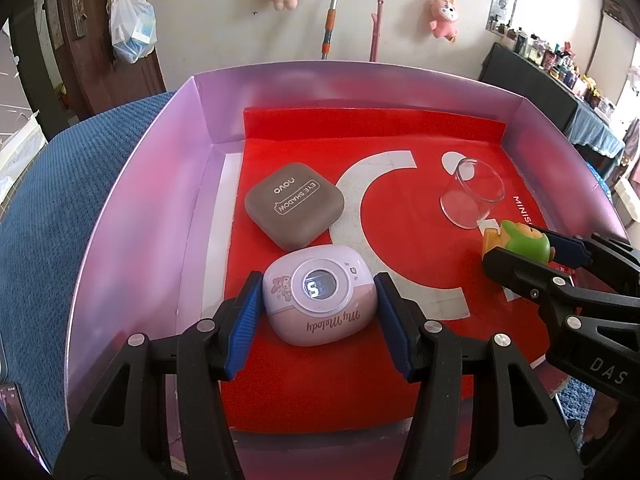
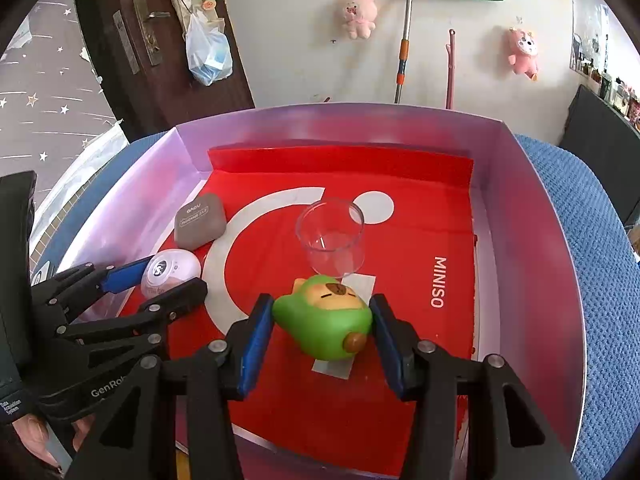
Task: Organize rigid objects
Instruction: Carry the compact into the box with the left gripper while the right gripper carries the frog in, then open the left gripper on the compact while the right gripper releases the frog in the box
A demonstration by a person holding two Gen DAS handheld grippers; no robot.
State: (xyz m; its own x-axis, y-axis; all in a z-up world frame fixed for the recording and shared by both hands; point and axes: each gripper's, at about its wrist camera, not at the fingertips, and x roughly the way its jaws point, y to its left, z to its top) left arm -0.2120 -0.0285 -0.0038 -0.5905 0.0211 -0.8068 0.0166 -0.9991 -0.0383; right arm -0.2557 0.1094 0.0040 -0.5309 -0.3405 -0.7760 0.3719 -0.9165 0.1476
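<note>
A pink My Melody gadget (image 1: 320,305) with a round display lies on the red liner inside the pink box (image 1: 160,184). My left gripper (image 1: 316,312) is shut on it, a blue pad on each side. My right gripper (image 2: 323,330) is shut on a green avocado-shaped toy (image 2: 326,320), seen also in the left wrist view (image 1: 524,244). A brown eye shadow case (image 1: 295,205) lies just behind the gadget. A clear plastic cup (image 2: 331,240) stands just behind the toy.
The box has raised pink walls (image 2: 532,240) on all sides and sits on a blue knitted cloth (image 2: 600,248). A wall with plush toys and a mop handle (image 2: 402,40) is behind.
</note>
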